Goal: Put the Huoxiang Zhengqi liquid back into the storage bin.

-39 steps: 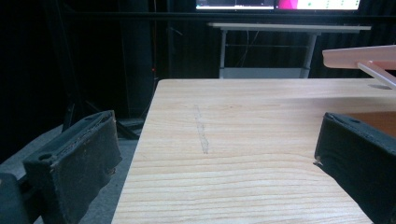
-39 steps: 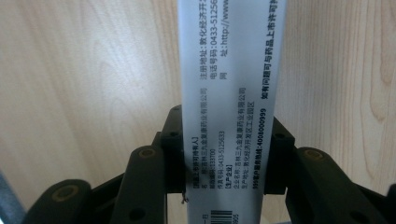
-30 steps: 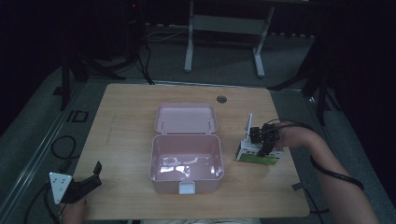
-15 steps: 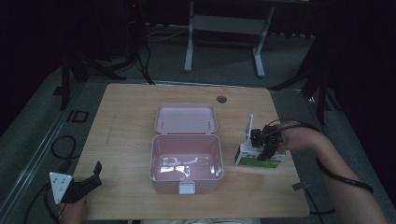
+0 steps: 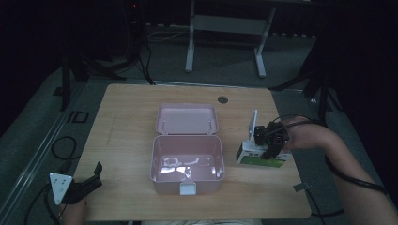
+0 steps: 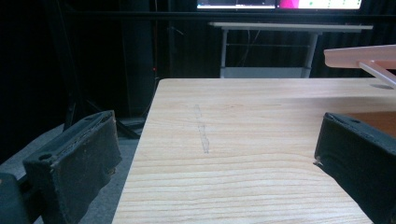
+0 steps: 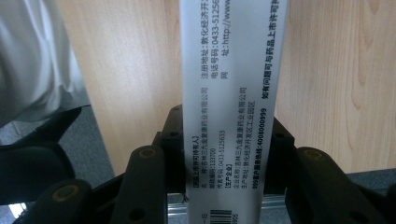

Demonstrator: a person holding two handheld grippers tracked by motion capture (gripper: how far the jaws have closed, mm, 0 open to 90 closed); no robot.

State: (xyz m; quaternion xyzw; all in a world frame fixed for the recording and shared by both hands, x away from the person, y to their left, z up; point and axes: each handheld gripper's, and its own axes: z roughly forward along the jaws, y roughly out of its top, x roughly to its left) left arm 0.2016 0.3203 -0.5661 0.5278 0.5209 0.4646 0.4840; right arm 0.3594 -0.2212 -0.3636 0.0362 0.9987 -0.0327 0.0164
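Item: white-and-green medicine carton [image 5: 261, 157], on the table [image 5: 122, 126] right of the open pink box [image 5: 187, 164]. Right claw [image 5: 271, 143] clenched on it; grasp step, I'd judge. Left claw [image 5: 87, 183] released, idle. Next: lift, carry over the box.

My left gripper [image 5: 89, 180] rests low at the near-left table corner, its 2 jaws spread wide apart. My right gripper [image 5: 270, 140] reaches in from the right, forearm extended, jaws clamped on a white box [image 7: 229, 116].
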